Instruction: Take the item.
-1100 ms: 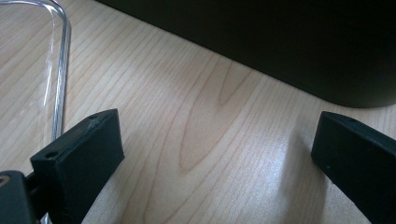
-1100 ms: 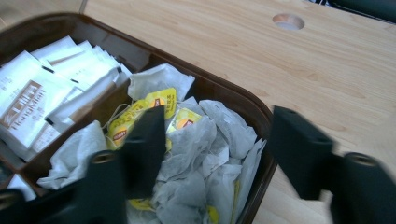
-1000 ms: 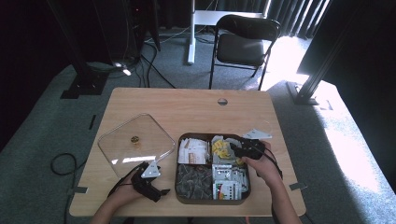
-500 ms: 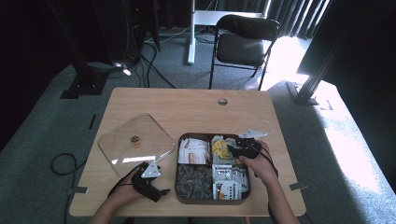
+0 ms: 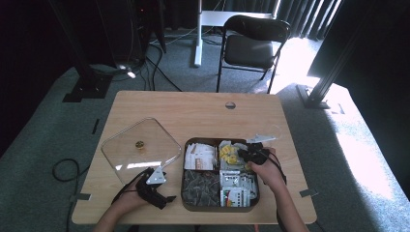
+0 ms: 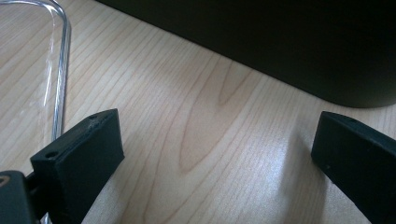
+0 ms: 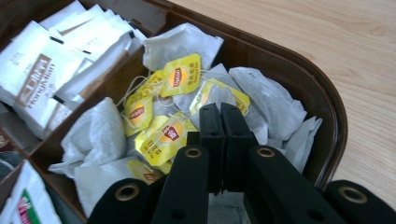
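Observation:
A dark compartment tray (image 5: 217, 208) sits at the table's front right. Its far right compartment holds white tea bags with yellow tags (image 7: 173, 79); white sachets (image 7: 56, 51) fill the compartment beside it. My right gripper (image 5: 244, 154) hangs over the tea bags, and its jaws (image 7: 222, 112) are pressed together with nothing visible between them. My left gripper (image 5: 164, 197) rests low on the wood just left of the tray, open (image 6: 217, 135), with bare table between its jaws. The tray's dark wall (image 6: 280, 46) lies just ahead of it.
A clear square lid (image 5: 138, 147) with a small yellow knob lies left of the tray; its rim (image 6: 60, 70) runs beside my left jaw. The far half of the table (image 5: 193, 111) is bare wood with a cable hole (image 5: 230, 105). A folding chair (image 5: 251, 48) stands beyond.
My right gripper has shifted slightly left and sits further over the tea bag compartment. The left gripper has stayed where it was.

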Available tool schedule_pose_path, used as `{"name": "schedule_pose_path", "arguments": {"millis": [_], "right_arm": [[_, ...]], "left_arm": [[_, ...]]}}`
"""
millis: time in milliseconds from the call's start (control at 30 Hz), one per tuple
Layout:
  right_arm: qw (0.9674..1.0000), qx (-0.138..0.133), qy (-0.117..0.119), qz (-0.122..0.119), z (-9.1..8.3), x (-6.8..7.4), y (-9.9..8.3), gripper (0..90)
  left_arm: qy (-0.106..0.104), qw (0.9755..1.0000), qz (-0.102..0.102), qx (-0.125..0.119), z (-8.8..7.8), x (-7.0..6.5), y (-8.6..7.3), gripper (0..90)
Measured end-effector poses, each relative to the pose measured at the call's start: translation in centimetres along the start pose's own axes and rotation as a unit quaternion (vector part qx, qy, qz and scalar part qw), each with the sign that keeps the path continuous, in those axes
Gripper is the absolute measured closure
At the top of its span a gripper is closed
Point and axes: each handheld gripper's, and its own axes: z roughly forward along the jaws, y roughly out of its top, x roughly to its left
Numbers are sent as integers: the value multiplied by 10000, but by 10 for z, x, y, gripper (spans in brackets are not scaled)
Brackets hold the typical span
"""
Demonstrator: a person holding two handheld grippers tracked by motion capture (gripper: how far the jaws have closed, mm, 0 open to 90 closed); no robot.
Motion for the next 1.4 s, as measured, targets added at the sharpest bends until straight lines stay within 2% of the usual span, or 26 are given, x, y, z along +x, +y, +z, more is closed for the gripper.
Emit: {"name": "schedule_pose_path", "arguments": {"millis": [367, 700, 1400], "right_arm": [[9997, -235, 23, -94, -11, 7, 5, 896], [9992, -397, 68, -48, -21, 9, 11, 895], [9955, -937, 58, -86, -50, 11, 28, 896]], "left_arm": [[0, 10000, 3, 3, 0, 0, 0, 22], [-1, 10000, 0, 4, 0, 0, 0, 22], [5, 10000, 11, 3, 0, 0, 0, 22]]}}
